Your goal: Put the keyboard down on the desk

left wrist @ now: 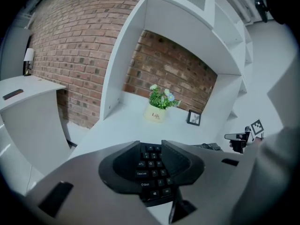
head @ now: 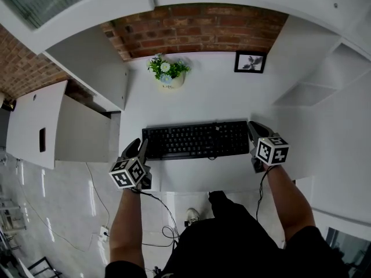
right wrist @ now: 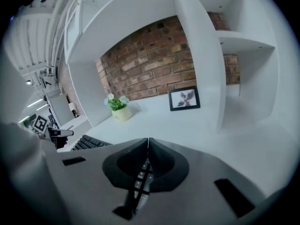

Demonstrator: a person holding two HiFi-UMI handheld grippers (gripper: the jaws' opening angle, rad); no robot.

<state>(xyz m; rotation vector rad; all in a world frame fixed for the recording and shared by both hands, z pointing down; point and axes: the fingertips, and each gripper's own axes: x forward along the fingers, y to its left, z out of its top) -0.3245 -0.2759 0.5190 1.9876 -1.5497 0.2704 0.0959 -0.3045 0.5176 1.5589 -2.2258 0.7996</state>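
Note:
A black keyboard (head: 196,139) lies flat on the white desk (head: 197,97), near its front edge. My left gripper (head: 142,146) is at the keyboard's left end. In the left gripper view, that gripper (left wrist: 151,143) has its jaws apart, with a gap between them through which the left column of keys (left wrist: 152,172) shows. My right gripper (head: 253,131) is at the right end. In the right gripper view its tips (right wrist: 148,139) meet, and a few keys (right wrist: 140,179) show in the hollow below them. I cannot see either gripper's pads pressing on the keyboard.
A small potted plant (head: 167,71) and a framed picture (head: 250,62) stand at the back of the desk against the brick wall. White shelf panels flank the desk. A white cabinet (head: 35,126) stands to the left. A cable (head: 156,204) hangs below the front edge.

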